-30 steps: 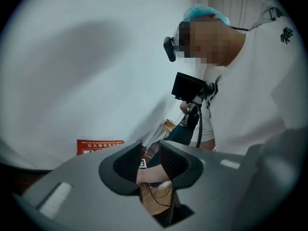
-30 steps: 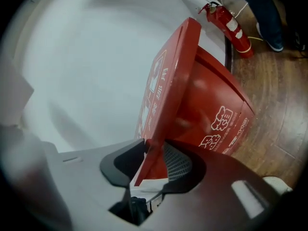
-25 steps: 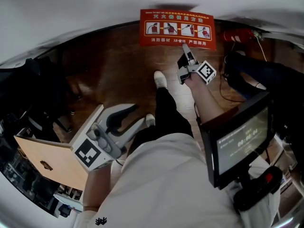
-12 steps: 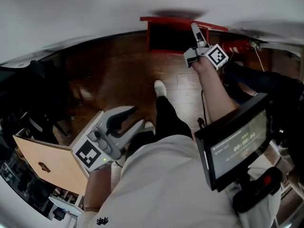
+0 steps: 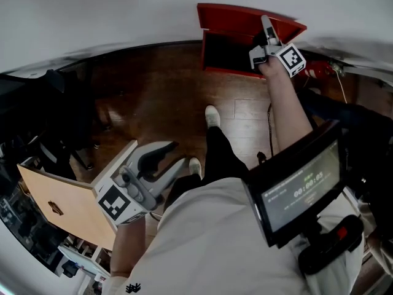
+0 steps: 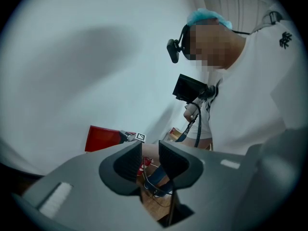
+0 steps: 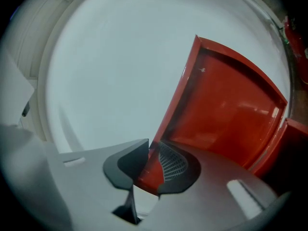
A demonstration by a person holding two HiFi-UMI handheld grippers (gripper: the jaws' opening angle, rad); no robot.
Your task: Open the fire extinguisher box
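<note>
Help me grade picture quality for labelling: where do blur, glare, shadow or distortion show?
Head view: fisheye curves the floor, and the frame's edges smear. Right gripper view: pale sheen on the red lid; the right claw pinching its edge reads clearly. Left gripper view: dark corners, a soft shadow on the wall.

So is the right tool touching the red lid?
Touching. The right gripper view shows the right tool shut on the red lid. The lid's edge is pinched between both jaws, with no gap.
</note>
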